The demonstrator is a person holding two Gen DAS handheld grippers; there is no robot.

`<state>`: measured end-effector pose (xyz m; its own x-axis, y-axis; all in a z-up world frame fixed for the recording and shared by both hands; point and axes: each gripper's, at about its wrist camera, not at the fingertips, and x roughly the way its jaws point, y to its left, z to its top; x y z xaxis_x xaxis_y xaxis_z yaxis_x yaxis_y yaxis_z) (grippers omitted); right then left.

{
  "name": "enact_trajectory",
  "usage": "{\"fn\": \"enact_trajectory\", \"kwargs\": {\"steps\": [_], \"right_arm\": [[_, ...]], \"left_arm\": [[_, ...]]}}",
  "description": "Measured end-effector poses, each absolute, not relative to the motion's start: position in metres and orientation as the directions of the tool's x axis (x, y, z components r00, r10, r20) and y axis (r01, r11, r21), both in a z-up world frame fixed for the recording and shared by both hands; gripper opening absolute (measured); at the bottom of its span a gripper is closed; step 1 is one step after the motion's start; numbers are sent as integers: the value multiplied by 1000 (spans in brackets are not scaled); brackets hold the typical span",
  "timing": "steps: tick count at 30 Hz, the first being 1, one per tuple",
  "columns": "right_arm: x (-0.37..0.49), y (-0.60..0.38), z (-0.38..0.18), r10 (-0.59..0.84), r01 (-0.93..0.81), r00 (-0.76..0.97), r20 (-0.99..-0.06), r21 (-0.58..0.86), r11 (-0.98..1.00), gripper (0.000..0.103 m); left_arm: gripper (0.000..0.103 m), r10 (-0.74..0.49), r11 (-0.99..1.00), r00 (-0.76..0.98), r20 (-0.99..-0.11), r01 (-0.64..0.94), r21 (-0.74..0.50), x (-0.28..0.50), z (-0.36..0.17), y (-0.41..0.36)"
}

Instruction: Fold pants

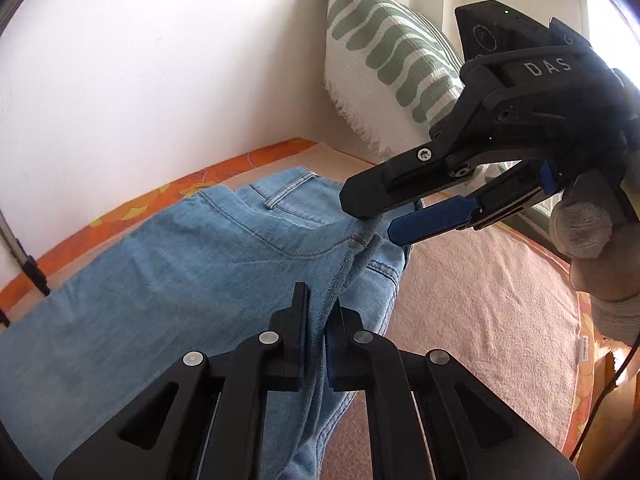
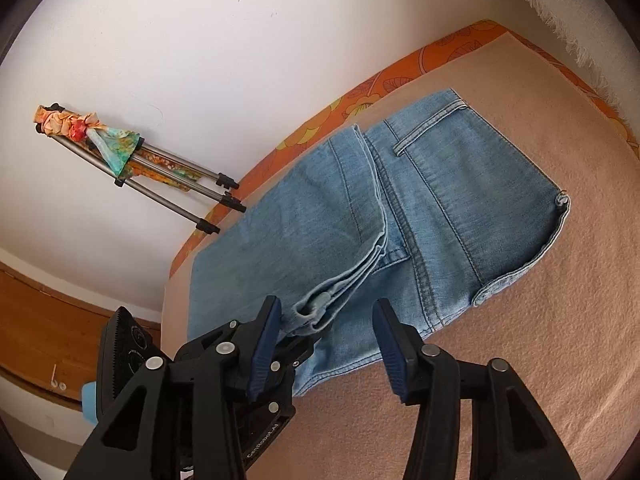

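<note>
Left wrist view: left gripper [image 1: 318, 344] is pinched on a raised seam ridge of the light-blue jeans [image 1: 168, 264], which lie on the pink blanket [image 1: 480, 300] by the wall; right gripper [image 1: 374, 216] hovers at the same ridge, fingers spread. Right wrist view: right gripper [image 2: 326, 344] spread and empty; jeans [image 2: 460, 200] look doubled leg over leg, faded, soft, lightly creased. Judgement: lengthwise fold done, crosswise folds left.

Light blue denim on dusty pink

The pants [image 2: 440, 208] are pale blue with darker stitching, on a dusty pink blanket [image 2: 520, 360]; beyond them runs an orange floral sheet [image 2: 320, 120]. A white pillow [image 1: 384, 60] carries sage green stripes. Both black grippers have blue pads [image 2: 394, 356].
</note>
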<state>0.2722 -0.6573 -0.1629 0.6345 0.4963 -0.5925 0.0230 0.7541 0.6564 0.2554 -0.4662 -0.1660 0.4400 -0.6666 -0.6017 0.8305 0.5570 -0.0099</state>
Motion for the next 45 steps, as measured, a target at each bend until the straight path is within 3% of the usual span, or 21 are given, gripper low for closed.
{"fn": "enact_trajectory", "kwargs": {"steps": [6,13,17,20,24,35,45], "right_arm": [[316,-669,-171,550,48,619,-562,725,687,65],[358,-666,-203,595,125,545,-590,759,639,65],[377,-665,-215,666,111,543,-511,831,546,64],[391,-667,-215,649,105,565,-509,825,556,48],[401,-664,-204,593,66,591,-547,766,640,7],[388,-662,-151,434,-31,663,-610,557,830,4],[396,-697,-175,376,33,655,-655,522,852,4]], "left_arm": [[5,-683,555,461,-566,832,8,248,-157,-460],[5,-698,543,468,-541,839,26,242,-155,-457],[5,-697,528,458,-551,848,36,243,-158,-459],[5,-702,519,453,-549,854,41,238,-157,-460],[5,-703,515,443,-556,857,32,240,-158,-463],[5,-742,478,405,-534,878,2,237,-154,-490],[7,-728,470,343,-593,880,-68,247,-176,-521]]}}
